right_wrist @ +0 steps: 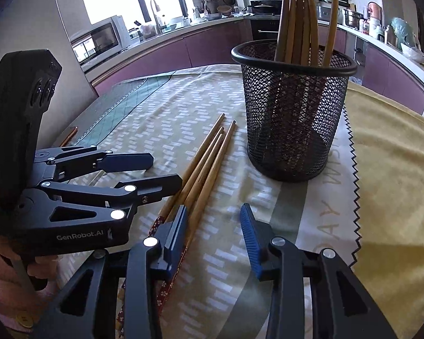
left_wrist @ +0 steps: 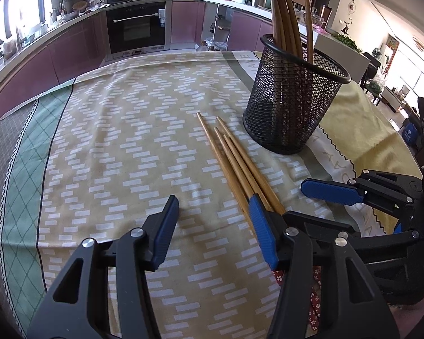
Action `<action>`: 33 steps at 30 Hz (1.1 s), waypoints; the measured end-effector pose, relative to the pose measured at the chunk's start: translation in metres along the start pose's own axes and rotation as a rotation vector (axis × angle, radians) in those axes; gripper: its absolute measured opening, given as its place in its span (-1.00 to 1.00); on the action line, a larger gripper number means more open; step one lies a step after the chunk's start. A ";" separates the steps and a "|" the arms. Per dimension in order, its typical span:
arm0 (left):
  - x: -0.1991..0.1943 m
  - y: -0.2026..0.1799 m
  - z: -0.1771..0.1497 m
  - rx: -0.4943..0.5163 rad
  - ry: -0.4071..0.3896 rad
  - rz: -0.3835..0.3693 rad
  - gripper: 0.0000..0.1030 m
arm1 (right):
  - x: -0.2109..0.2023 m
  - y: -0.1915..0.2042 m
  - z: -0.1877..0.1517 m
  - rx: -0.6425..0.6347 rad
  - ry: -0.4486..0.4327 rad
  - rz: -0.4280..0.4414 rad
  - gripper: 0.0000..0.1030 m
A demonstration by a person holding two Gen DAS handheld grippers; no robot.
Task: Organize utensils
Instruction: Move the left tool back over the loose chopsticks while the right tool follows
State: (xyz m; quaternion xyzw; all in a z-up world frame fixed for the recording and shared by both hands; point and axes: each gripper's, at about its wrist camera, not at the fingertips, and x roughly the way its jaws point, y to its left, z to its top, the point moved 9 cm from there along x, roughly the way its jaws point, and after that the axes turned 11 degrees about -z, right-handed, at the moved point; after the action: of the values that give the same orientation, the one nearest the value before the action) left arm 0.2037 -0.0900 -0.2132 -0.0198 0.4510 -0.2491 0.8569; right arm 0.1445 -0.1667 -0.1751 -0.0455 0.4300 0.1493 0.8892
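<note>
On the cloth-covered bench (left_wrist: pixel 121 130), a black mesh holder (left_wrist: pixel 294 104) stands upright at the far right, several chopsticks already standing in it. Just beside its base lie four loose chopsticks (left_wrist: pixel 234 158) in a flat bundle, touching one another, long axis running from near the holder's foot back toward the hands, thick patterned ends nearest.

Left gripper (left_wrist: pixel 212 226): fingers apart, nothing between them; the bundle passes just outside its right finger.

Right gripper (right_wrist: pixel 214 234): fingers apart, narrower, empty; the bundle runs under or beside its left finger (right_wrist: pixel 175 243), contact unclear.

Judgement: both hands sit at the thick ends, and either could take a stick. The sticks lie along the fingers' reach, so a grasp needs a sideways shift to straddle one.
</note>
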 end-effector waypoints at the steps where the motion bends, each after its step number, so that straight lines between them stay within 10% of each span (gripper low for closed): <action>1: 0.000 0.000 0.000 0.001 0.001 0.002 -0.02 | 0.001 0.000 0.000 0.000 0.002 -0.002 -0.34; 33: 0.009 0.007 0.015 0.009 0.034 -0.008 -0.35 | 0.014 -0.002 0.011 -0.017 0.016 -0.041 -0.55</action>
State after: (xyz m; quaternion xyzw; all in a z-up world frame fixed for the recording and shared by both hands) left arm 0.2223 -0.0905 -0.2132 -0.0135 0.4641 -0.2549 0.8482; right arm 0.1618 -0.1630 -0.1794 -0.0633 0.4346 0.1342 0.8883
